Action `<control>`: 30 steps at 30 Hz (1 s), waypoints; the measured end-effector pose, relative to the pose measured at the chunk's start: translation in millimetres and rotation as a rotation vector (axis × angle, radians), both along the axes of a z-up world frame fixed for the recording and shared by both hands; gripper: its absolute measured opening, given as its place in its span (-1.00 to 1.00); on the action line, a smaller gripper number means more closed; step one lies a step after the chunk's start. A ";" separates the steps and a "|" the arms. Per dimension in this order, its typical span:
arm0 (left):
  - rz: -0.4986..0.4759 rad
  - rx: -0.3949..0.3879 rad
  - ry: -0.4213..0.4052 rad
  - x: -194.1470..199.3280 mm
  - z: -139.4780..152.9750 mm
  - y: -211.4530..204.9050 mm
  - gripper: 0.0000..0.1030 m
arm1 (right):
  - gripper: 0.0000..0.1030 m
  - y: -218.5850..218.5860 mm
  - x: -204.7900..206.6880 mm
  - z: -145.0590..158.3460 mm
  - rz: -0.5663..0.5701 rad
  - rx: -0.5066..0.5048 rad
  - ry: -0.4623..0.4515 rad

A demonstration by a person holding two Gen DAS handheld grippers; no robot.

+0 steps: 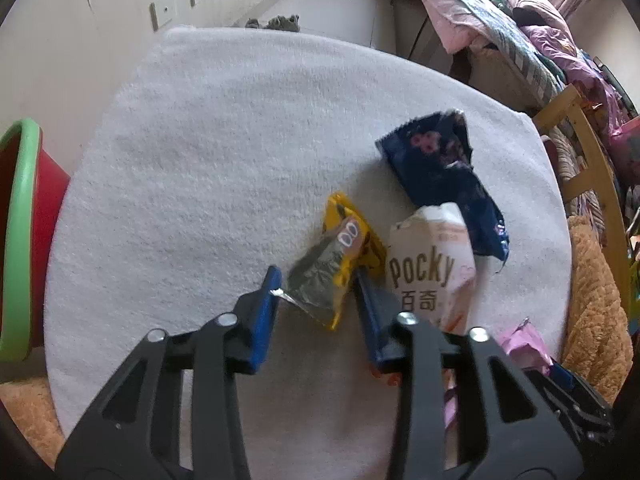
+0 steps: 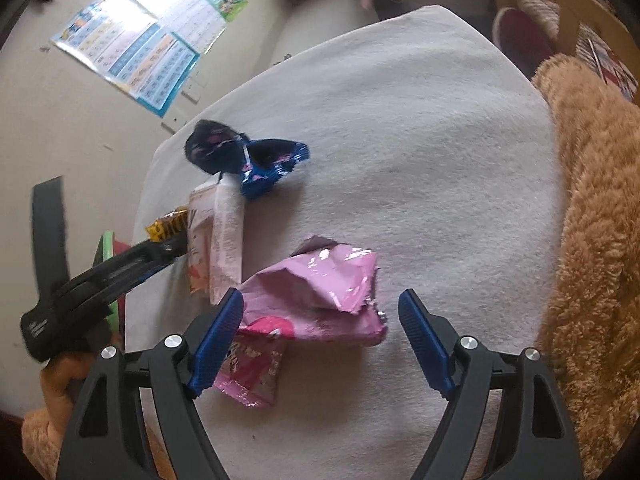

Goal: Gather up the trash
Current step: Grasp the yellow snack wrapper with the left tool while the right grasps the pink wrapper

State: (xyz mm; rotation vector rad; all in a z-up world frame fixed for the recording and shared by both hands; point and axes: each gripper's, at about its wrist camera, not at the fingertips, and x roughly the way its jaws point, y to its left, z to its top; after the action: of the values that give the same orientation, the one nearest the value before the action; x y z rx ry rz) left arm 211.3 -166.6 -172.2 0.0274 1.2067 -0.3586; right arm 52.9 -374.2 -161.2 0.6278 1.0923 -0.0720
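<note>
The left gripper [image 1: 316,280] has its blue fingers spread wide around a crinkly yellow snack bag [image 1: 334,264] on the fuzzy white cloth [image 1: 224,152]. The right gripper [image 2: 320,312] is wide open too, around a shiny pink wrapper [image 2: 320,300]. Just behind lie a white Pocky box [image 1: 430,268], then a dark blue wrapper [image 1: 444,168]. A red bin with a green rim [image 1: 20,240] sits at the left.
</note>
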 end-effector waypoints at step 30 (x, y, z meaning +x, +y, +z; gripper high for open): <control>0.029 -0.007 -0.013 -43.0 6.4 48.1 -0.50 | 0.50 46.2 37.0 -5.9 0.040 0.035 0.042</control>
State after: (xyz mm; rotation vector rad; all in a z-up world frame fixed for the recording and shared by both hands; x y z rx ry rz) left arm 168.2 -118.5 -165.8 0.0060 1.1921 -0.3367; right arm 89.9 -328.0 -167.1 0.6378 1.1481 -0.0311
